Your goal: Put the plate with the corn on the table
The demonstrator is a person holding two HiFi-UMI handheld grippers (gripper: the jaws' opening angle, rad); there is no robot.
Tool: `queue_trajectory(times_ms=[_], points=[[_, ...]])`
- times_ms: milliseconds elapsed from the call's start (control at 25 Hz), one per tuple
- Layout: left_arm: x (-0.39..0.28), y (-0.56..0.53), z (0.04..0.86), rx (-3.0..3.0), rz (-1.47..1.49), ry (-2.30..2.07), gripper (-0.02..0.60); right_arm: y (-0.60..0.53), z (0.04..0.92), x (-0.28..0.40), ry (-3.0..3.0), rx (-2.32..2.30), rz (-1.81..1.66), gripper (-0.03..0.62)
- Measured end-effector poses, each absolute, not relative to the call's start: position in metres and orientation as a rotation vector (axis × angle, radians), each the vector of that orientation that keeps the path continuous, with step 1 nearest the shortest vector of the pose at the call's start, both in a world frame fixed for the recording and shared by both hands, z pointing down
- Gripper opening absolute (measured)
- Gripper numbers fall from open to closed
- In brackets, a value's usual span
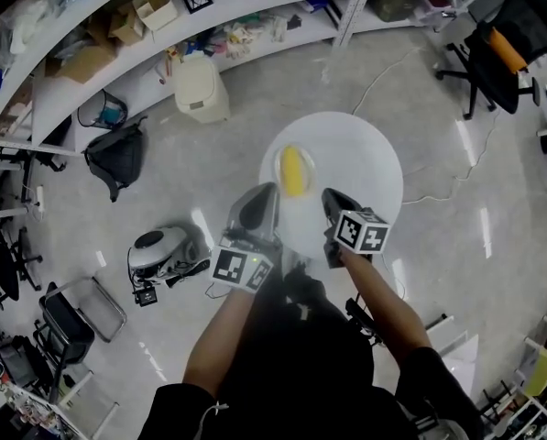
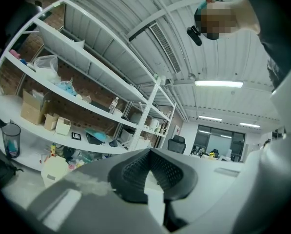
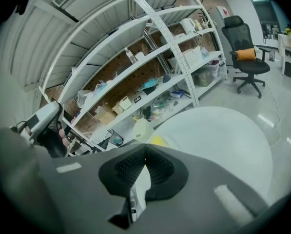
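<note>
Along the far left runs white shelving point(image 1: 99, 99) loaded with boxes, and on the floor before it lie a black backpack point(image 1: 117, 154) and a pale lidded bin point(image 1: 200, 88). Nearer the middle, the left gripper point(image 1: 259, 200) reaches in from the person's side. In the left gripper view its jaws are pressed together on a thin white edge, the rim of the plate point(image 1: 278, 165). The plate is small and white and sits over the near left edge of the round white table point(image 1: 365, 149). Whether it touches the tabletop cannot be told. The corn point(image 1: 294, 170) lies on the plate as a yellow cob, its length pointing away from the person. Just right of it the right gripper point(image 1: 335, 204) comes in, tilted downward. In the right gripper view its pads are clamped on the same white rim, with the yellow cob showing just beyond them and the tabletop spreading out behind. At the far right, well apart from the table, stands a black office chair point(image 1: 511, 39) with an orange cushion.
</note>
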State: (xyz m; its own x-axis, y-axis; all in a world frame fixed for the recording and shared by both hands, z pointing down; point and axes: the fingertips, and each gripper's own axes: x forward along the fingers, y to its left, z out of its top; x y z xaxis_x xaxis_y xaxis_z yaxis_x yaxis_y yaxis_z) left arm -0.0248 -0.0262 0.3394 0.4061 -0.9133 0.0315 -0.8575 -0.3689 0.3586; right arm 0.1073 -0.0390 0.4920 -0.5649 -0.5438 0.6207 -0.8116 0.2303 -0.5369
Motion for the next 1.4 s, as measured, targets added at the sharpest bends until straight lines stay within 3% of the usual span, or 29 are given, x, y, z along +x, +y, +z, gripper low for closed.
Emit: queue_trajectory(times_ms=[1000, 1400], points=[[0.001, 0.071, 0.262, 2.415, -0.304, -1.680, 0.003, 0.035, 0.288, 0.123, -2.684, 1.322, 0.795, 0.009], [0.017, 0.096, 0.251, 2.460, -0.334, -1.664, 0.003, 0.065, 0.260, 0.143, -2.749, 1.432, 0.630, 0.009]])
